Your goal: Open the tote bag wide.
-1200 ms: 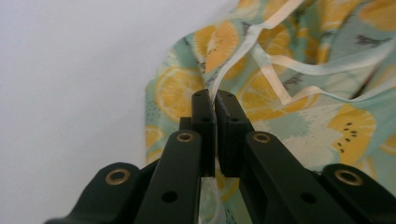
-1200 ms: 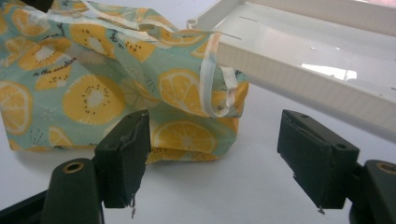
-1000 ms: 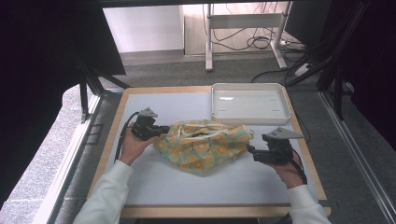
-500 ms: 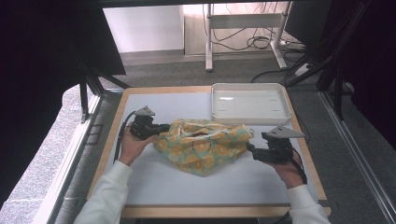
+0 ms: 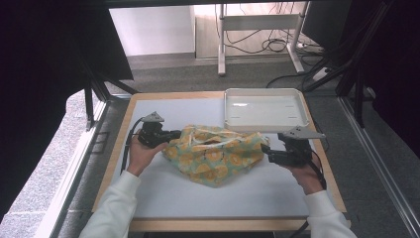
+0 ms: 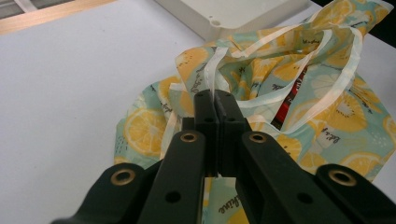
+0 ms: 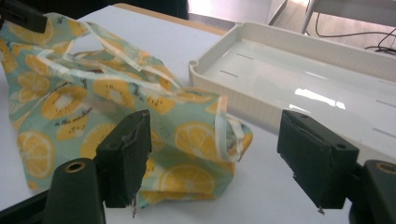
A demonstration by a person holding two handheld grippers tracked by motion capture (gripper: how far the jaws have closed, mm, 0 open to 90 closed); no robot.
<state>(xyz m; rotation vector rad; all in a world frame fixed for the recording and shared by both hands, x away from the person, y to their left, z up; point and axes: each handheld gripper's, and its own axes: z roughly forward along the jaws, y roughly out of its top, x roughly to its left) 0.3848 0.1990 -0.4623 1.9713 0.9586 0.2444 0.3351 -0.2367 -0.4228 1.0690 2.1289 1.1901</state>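
A fabric bag (image 5: 215, 154) printed with lemon slices on pale green lies crumpled in the middle of the white table top. Its pale handle straps (image 6: 261, 46) loop over the open mouth, and something red (image 6: 285, 109) shows inside. My left gripper (image 5: 174, 135) sits at the bag's left end, shut on a pale strap at the rim (image 6: 214, 95). At the bag's right end, my right gripper (image 5: 265, 151) is level and open. Its pads (image 7: 127, 154) stand wide on either side of the bag's corner (image 7: 205, 140) without touching it.
A white plastic tray (image 5: 262, 94) stands at the back right of the table, just behind the bag, with its near wall (image 7: 243, 100) close to my right gripper. The table has a wooden edge (image 5: 119, 148). Cables trail from both grippers.
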